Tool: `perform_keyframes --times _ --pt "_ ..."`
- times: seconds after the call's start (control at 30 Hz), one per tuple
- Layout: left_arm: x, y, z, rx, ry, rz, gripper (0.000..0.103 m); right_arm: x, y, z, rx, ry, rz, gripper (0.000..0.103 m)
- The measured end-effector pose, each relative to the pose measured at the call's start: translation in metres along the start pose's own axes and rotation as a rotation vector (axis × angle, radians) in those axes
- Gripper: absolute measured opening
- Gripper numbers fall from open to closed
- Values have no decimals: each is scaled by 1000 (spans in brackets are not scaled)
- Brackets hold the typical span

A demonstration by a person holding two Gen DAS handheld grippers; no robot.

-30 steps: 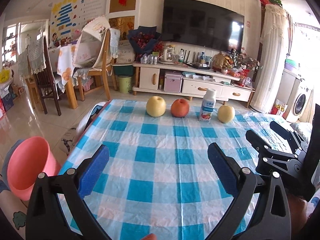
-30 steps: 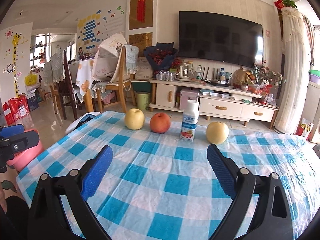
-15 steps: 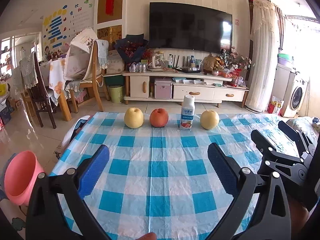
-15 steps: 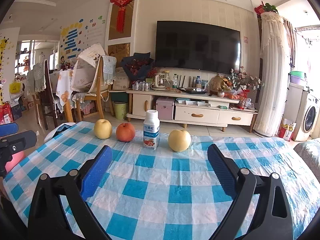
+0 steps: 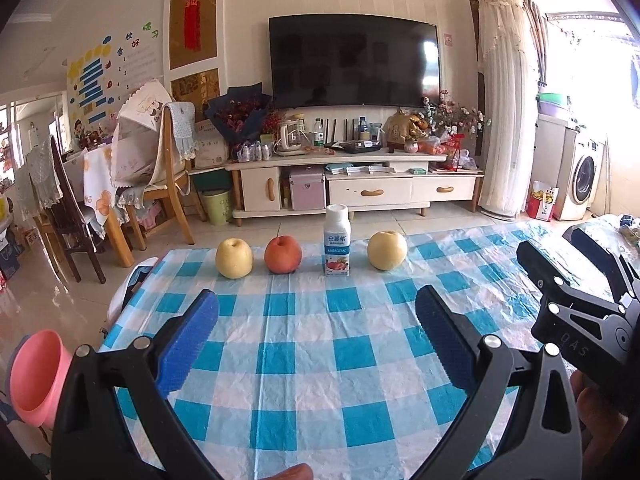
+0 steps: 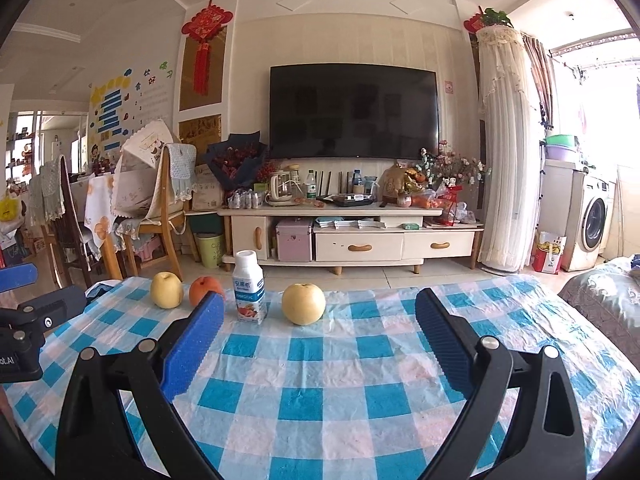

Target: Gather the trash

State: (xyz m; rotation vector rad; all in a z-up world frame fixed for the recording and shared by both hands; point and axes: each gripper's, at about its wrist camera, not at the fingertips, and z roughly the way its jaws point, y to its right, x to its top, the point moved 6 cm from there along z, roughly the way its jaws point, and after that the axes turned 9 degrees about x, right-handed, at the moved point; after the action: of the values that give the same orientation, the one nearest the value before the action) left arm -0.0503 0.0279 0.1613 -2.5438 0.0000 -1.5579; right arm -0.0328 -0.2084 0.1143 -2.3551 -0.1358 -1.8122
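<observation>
A white yoghurt-drink bottle stands upright at the far edge of the blue-checked table, in a row with fruit. In the right wrist view the same bottle sits left of centre. My left gripper hovers open over the near part of the table, well short of the bottle, nothing between its blue pads. My right gripper is also open and empty, held to the right of the left one, a similar distance from the row. A pink bin stands on the floor off the table's left side.
Two yellow pears and a red apple flank the bottle. Beyond the table are a TV cabinet, wooden chairs at the left and a washing machine at the right. A sofa edge lies right of the table.
Both grippers have tilted upward and swung, so the fruit row and bottle sit lower and further left in the right view. Both stayed open; nothing on the table moved.
</observation>
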Motion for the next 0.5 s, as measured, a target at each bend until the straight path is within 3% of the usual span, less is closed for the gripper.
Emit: perform_keyframes --times 0.5 --pt "-3 16 0 15 7 38 99 -3 21 -5 -13 5 12 95"
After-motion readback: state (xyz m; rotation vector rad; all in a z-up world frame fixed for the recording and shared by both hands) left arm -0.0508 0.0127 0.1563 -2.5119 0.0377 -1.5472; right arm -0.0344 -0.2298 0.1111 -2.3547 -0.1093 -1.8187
